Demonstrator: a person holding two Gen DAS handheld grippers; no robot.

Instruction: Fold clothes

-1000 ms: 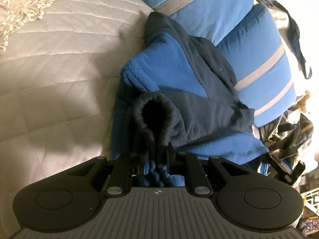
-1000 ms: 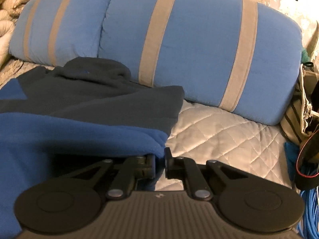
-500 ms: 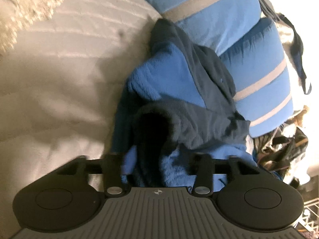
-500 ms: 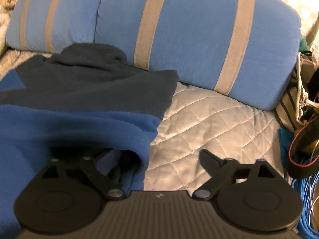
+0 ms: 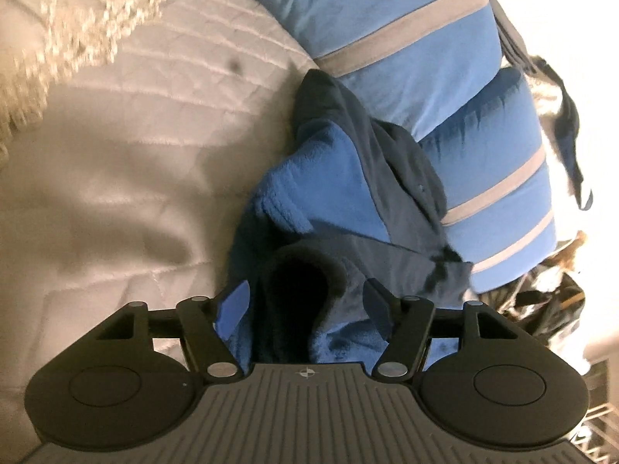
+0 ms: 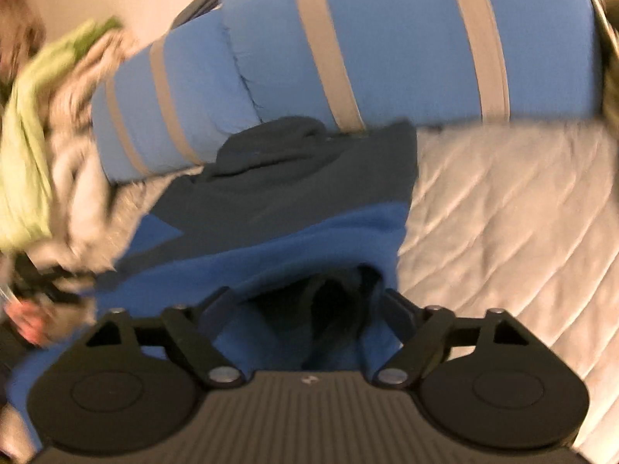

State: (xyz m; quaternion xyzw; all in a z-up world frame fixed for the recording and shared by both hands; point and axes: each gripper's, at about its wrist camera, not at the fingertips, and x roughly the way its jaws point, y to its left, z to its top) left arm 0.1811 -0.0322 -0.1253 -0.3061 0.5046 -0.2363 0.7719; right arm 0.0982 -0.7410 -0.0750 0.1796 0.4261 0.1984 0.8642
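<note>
A blue and dark navy fleece garment (image 5: 329,193) lies folded in a bundle on the quilted bed, its far end against the striped pillows. A dark sleeve cuff (image 5: 298,282) gapes just ahead of my left gripper (image 5: 305,301), which is open with its fingers spread either side of the cuff. In the right wrist view the same garment (image 6: 278,208) shows its navy upper part and blue lower part. My right gripper (image 6: 305,305) is open over the garment's blue edge, holding nothing.
Two blue pillows with grey stripes (image 5: 406,38) (image 6: 387,38) stand behind the garment. The grey quilted bedspread (image 5: 116,154) (image 6: 503,212) spreads to the side. A green and beige bundle (image 6: 35,135) lies at the left, and bags and clutter (image 5: 549,290) sit beyond the bed's edge.
Both grippers were shut on the fleece a second ago and have opened, letting it go. The right gripper has swung left, so its view now centres on the garment.
</note>
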